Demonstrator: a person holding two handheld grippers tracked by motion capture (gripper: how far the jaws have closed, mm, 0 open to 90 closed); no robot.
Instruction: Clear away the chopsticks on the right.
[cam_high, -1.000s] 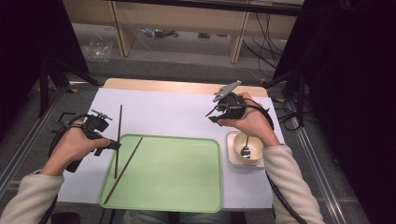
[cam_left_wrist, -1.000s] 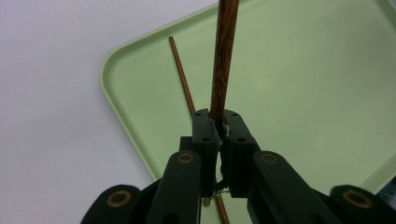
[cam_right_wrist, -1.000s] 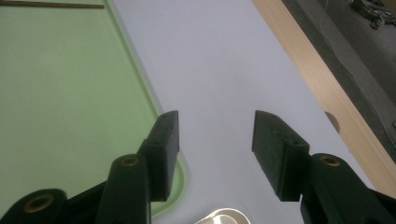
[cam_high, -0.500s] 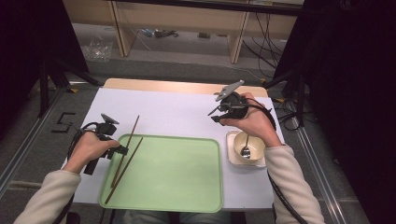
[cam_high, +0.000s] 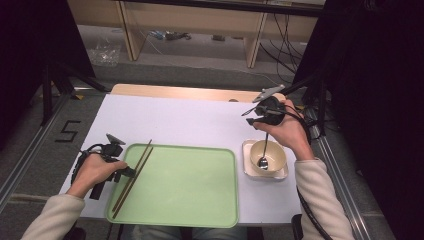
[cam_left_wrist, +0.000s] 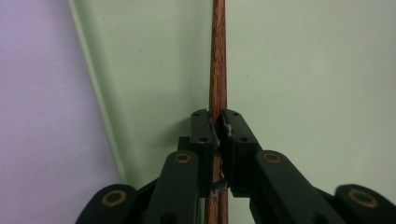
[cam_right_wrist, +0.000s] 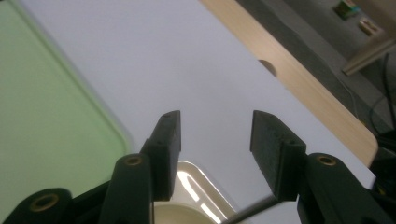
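Two brown chopsticks (cam_high: 134, 176) lie side by side, slanted along the left part of the green tray (cam_high: 185, 190). My left gripper (cam_high: 129, 172) is at the tray's left rim, shut on one chopstick. In the left gripper view the jaws (cam_left_wrist: 219, 122) pinch the chopstick (cam_left_wrist: 218, 60) low over the tray (cam_left_wrist: 303, 70). My right gripper (cam_high: 249, 116) hangs open above the table, just behind a cream bowl (cam_high: 270, 159) with a metal spoon (cam_high: 263, 159) in it. Nothing sits between the jaws of the right gripper (cam_right_wrist: 215, 126); the bowl rim (cam_right_wrist: 175, 213) shows below them.
The bowl stands on a small white square dish (cam_high: 250, 170) right of the tray. The white table top (cam_high: 190, 120) ends in a wooden far edge (cam_high: 175, 93). Floor, shelving and cables lie beyond. Dark frames stand at both sides.
My left gripper has come down and nearer, tipping its chopstick over until it lies beside the other one on the tray. The right gripper has hardly moved.
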